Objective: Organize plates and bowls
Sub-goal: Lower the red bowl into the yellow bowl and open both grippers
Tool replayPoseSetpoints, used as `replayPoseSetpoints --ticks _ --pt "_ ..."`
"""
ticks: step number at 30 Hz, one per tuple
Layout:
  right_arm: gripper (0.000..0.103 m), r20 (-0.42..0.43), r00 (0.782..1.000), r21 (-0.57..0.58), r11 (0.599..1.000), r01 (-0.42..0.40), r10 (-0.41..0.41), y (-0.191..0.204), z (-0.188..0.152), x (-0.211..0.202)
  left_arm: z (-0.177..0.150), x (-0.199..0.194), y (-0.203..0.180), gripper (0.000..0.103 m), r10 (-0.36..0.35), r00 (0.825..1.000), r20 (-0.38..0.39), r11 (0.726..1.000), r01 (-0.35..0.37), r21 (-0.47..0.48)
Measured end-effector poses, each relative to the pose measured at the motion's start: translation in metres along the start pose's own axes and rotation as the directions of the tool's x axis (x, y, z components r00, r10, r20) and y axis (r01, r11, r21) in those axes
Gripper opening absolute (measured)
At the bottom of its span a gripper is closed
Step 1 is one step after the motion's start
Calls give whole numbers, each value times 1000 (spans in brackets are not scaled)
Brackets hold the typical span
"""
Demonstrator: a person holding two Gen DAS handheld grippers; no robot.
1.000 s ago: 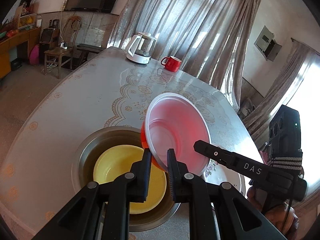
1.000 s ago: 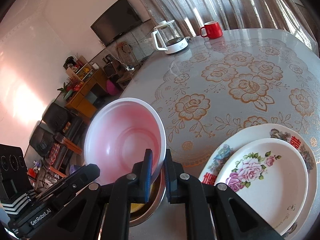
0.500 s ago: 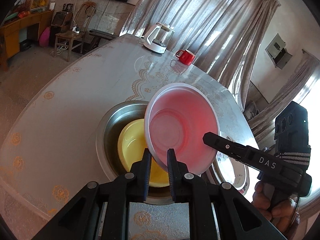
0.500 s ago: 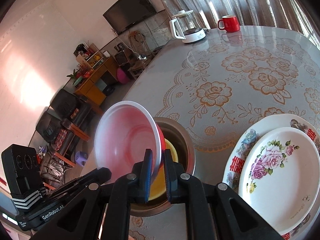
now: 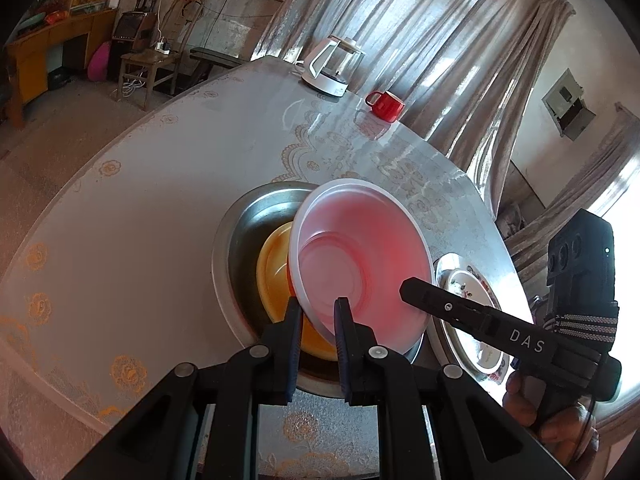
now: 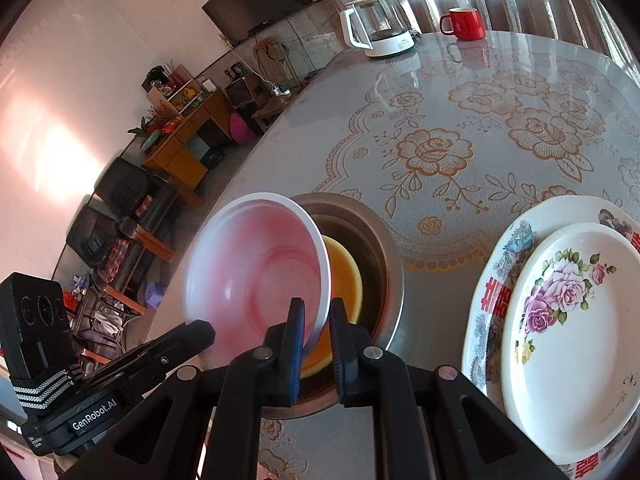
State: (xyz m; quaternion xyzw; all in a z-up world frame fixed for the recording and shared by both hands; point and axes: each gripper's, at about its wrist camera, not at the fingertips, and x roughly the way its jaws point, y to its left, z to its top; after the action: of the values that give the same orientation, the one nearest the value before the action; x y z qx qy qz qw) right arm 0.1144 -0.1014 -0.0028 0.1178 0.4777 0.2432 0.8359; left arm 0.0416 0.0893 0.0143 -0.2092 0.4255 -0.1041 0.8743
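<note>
A bowl, white inside with a pink glow and red outside [image 5: 360, 264] [image 6: 256, 264], hangs tilted over a yellow bowl [image 5: 274, 276] [image 6: 344, 276] that lies in a steel basin [image 5: 240, 216] [image 6: 384, 240]. My left gripper [image 5: 316, 304] is shut on the red bowl's near rim. My right gripper [image 6: 316, 304] holds the opposite rim; its jaws are starting to open with the rim still between them. To the right, a rose-patterned plate [image 6: 568, 312] lies on a larger patterned plate [image 6: 500, 248].
A glass kettle [image 5: 328, 68] [image 6: 376, 28] and a red mug [image 5: 386, 106] [image 6: 464, 24] stand at the round table's far edge. A lace-patterned cloth covers the table. Chairs and cabinets stand on the floor beyond the table's left edge.
Both grippers have come down and forward with the red bowl, which now hangs low over the yellow bowl in the basin. The right gripper's fingers stand slightly wider apart.
</note>
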Motion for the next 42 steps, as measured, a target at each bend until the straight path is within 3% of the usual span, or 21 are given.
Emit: replayPoseSetpoints --ticks 7,23,30,42 --pt "25 -30 1000 -4 1000 -2 1 1 -3 5 -1 4 1 14 5 1000 -20 1000 -5 -6" --pt "25 -11 999 -25 999 46 -46 1 -7 0 -4 6 9 17 47 999 -28 999 -47 -13" --pt "16 -8 997 -61 995 72 -73 6 -10 4 -5 4 8 17 70 998 -3 998 -70 10" --pt "13 17 994 -110 988 111 -109 10 -11 10 -7 4 3 18 112 993 24 992 -113 56"
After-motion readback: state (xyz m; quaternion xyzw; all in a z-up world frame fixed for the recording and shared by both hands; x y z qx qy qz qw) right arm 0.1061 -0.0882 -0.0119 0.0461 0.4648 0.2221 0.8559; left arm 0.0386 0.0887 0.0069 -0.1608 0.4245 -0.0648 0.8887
